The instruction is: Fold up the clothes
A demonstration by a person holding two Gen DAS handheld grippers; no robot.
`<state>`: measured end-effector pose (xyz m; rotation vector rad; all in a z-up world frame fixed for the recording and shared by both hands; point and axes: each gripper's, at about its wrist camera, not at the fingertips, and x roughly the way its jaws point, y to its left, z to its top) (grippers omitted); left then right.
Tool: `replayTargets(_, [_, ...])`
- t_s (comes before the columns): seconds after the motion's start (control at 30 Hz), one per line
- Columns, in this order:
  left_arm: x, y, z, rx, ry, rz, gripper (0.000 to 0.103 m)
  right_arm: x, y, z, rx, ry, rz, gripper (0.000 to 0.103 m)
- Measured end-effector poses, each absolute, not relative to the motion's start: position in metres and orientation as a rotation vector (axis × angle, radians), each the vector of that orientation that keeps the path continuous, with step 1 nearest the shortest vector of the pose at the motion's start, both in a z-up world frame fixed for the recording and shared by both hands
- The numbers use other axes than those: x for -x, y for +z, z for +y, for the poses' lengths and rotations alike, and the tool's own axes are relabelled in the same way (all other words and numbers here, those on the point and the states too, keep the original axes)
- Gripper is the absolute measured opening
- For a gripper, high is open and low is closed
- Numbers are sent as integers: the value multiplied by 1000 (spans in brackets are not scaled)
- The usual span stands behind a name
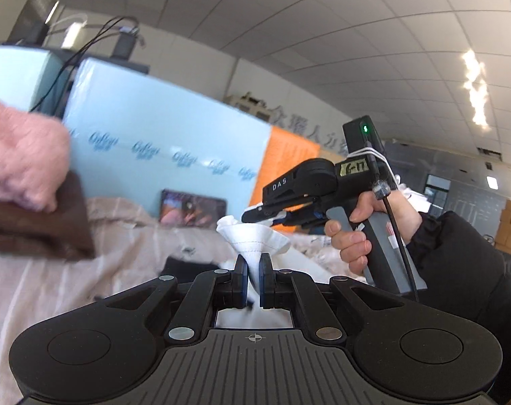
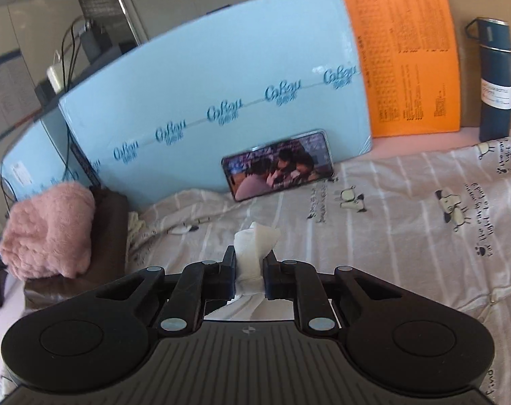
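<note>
Both hand-held grippers, left [image 1: 252,270] and right [image 2: 249,266], pinch white garment [image 1: 255,239] between fingertips.

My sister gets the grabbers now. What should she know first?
Left gripper: shut on the white garment, a bunch of cloth pinched between its fingers.
Right gripper: shut on another bunch of the same white garment, held above the striped sheet.
Already folded: pink fluffy garment stacked on a brown one, at the left by the blue board.
Left to do: lay the white garment flat, fold it, add it to the stack.
</note>
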<state>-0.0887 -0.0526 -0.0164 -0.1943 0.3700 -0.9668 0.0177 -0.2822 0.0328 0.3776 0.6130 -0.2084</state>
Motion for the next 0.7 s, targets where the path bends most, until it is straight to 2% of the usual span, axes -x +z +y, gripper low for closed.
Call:
replayTargets(0.13, [80, -39, -26, 186, -945, 501, 6, -56, 5, -244, -287, -227, 753, 14])
replayTargets(0.17, [80, -43, -24, 174, -948, 522, 6, -61, 2, -240, -283, -231, 762, 18])
replayTargets(0.2, [78, -45, -22, 160, -947, 535, 11, -63, 3, -239, -318, -208, 750, 22])
replayTargets(0.23, [77, -46, -19, 156, -944, 537, 13, -63, 5, -242, -377, -167, 725, 33])
replayTargets(0.27, [77, -47, -16, 162, -953, 532, 13, -62, 8, -246, -454, -112, 694, 54])
replayTargets(0.33, [76, -46, -9, 178, -964, 513, 24, -57, 17, -253, -558, -38, 637, 72])
replayTargets(0.37, [76, -46, -6, 186, -961, 499, 30, -54, 22, -254, -543, -54, 625, 72])
replayTargets(0.4, [76, -46, -2, 194, -957, 486, 48, -50, 26, -256, -529, -70, 614, 72])
replayTargets(0.43, [76, -44, -1, 205, -956, 468, 62, -47, 31, -257, -514, -86, 603, 73])
replayTargets(0.6, [78, -29, -23, 74, -952, 374, 69, -44, 20, -270, -541, -135, 713, 74])
replayTargets(0.7, [71, -28, -44, -30, -968, 392, 68, -54, 2, -268, -623, -62, 773, 74])
